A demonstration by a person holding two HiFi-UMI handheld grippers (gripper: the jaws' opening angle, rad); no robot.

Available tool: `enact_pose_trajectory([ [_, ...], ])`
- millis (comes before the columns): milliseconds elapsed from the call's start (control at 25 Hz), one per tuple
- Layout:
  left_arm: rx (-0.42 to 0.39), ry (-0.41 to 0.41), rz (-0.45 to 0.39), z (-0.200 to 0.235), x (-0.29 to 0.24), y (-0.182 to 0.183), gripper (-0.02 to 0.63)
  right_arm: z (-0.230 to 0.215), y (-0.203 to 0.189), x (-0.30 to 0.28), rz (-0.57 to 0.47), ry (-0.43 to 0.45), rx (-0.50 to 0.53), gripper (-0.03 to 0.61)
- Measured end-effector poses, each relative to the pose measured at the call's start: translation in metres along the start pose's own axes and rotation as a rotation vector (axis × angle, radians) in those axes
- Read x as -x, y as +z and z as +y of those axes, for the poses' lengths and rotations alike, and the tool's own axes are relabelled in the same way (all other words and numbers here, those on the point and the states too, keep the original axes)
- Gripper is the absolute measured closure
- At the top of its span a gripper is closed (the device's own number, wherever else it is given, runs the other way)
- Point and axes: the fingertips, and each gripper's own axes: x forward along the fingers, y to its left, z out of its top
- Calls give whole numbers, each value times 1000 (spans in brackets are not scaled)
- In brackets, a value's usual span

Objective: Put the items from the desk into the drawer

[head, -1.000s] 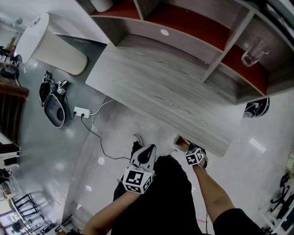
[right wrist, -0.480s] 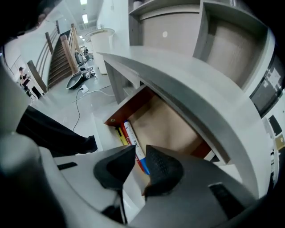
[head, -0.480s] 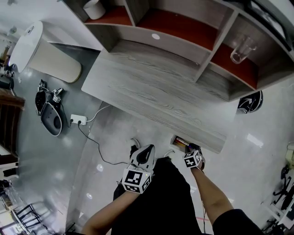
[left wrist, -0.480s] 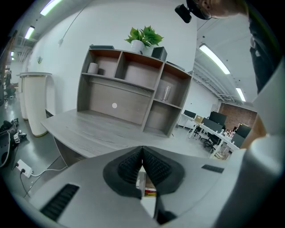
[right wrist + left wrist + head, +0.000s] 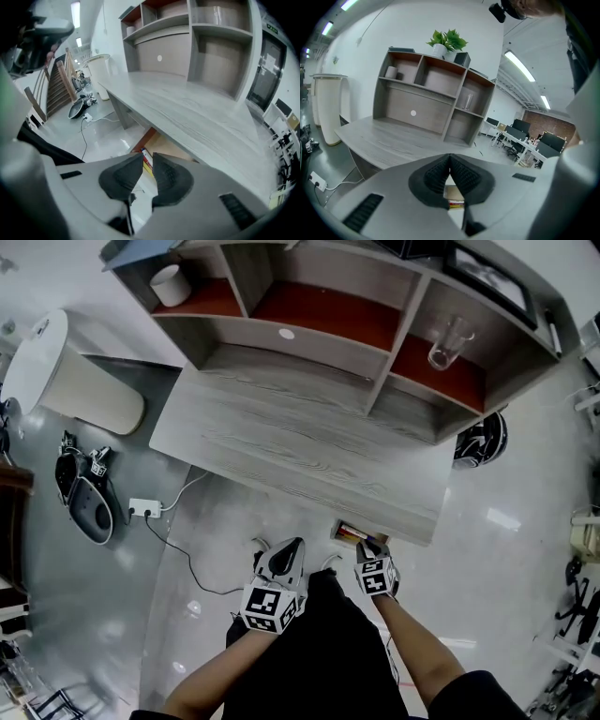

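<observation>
Now our left hand-held gripper is closed, empty, the right hand-held gripper barely parted. At twelve o'clock the table overhangs the drawer; a power strip lies at nine.

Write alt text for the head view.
From above: a person holds a left gripper and right gripper low before a grey desk, whose drawer stands slightly open near the right gripper. Shelves behind hold a glass.
</observation>
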Motion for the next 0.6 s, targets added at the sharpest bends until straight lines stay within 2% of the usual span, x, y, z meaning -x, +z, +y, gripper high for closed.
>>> enact_pose_trajectory([
  [240, -51, -7, -14, -3, 10, 4, 600, 9, 23, 40, -71, -18, -52, 529],
  [440, -62, -54, -20, 0, 10, 10, 600, 25, 62, 78, -187, -24, -78, 547],
  [600, -110, -106, -43, 1, 9, 33, 600, 42, 102, 110, -309, -35, -104, 557],
])
